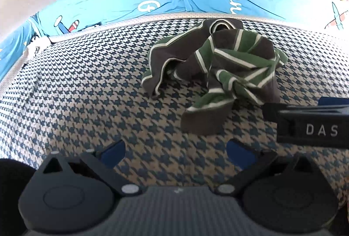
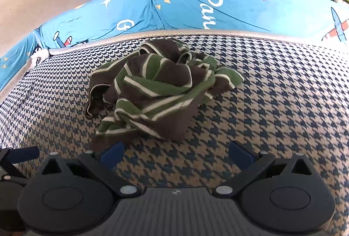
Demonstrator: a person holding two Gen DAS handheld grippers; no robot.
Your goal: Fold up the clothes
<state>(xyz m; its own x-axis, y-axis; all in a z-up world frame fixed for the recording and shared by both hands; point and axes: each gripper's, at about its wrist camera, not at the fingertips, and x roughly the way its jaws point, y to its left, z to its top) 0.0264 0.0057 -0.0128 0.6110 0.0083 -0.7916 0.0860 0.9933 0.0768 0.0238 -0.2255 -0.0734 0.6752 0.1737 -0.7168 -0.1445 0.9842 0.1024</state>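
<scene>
Brown, green and cream stripes mark the garment [image 2: 157,87], a crumpled heap lying toward the far edge of the houndstooth-covered surface [image 2: 272,105], which looks like a padded cushion or mattress; I cannot tell which. Behind that edge rises a blue printed sheet [image 2: 229,11]. Nothing is folded yet, so the task appears to be at its very start. The left claw [image 1: 175,152] hovers over bare cloth near the front edge, its blue-tipped fingers spread wide and empty. The right claw [image 2: 176,153] is also wide and empty, its left finger [image 2: 112,154] just short of the heap's nearest brown flap. Both seem held low and apart so each can take a separate edge and spread the bundle flat before any fold.
</scene>
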